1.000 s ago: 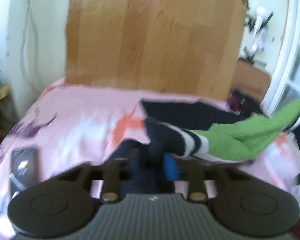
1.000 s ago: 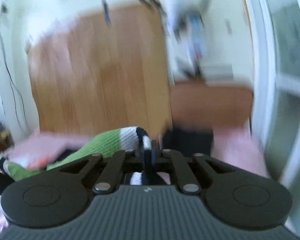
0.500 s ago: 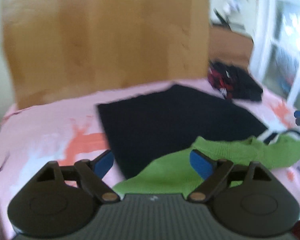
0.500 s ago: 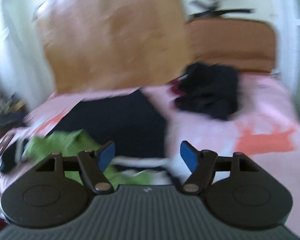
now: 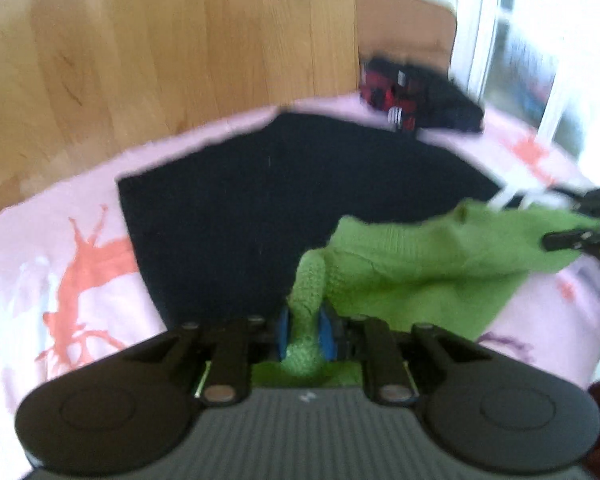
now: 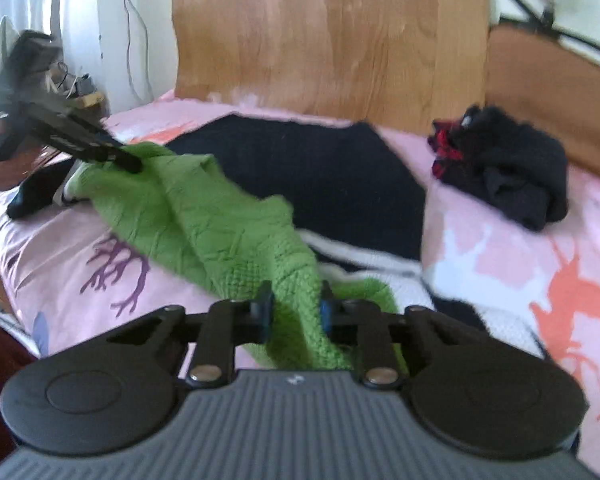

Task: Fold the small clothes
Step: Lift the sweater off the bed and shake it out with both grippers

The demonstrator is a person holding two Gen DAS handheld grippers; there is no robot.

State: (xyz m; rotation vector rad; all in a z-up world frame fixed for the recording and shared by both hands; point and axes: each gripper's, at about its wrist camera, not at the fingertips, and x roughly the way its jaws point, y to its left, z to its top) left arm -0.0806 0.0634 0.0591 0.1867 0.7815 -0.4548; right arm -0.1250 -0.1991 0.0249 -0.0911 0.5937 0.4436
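We are folding the green knit garment (image 5: 412,256), and it now hangs stretched between our two tongs, low over the pink bed sheet (image 5: 52,240) and partly over the flat black cloth (image 5: 284,192). The left gripper (image 5: 304,334) has just been closing, and its blue pads now pinch a bunched bit of green knit. The right gripper (image 6: 294,312) has just been closing too, and it squeezes another bunched bit of the same garment. Half a second ago both sets of jaws stood wide open with the green cloth lying loose under them, so we have let go and grabbed again in new spots. We think this means the next fold can start, since we now hold two fresh places to lift or carry over. A pile of black and red clothes (image 6: 504,176) sits farther back on the bed, near the wooden headboard (image 6: 320,32). Some things are hard to see. Both pictures are blurry. The part with white and dark stripes (image 6: 364,258) peeks out under the green, and we cannot tell if it belongs to the same garment. We also cannot tell which corners we are holding.
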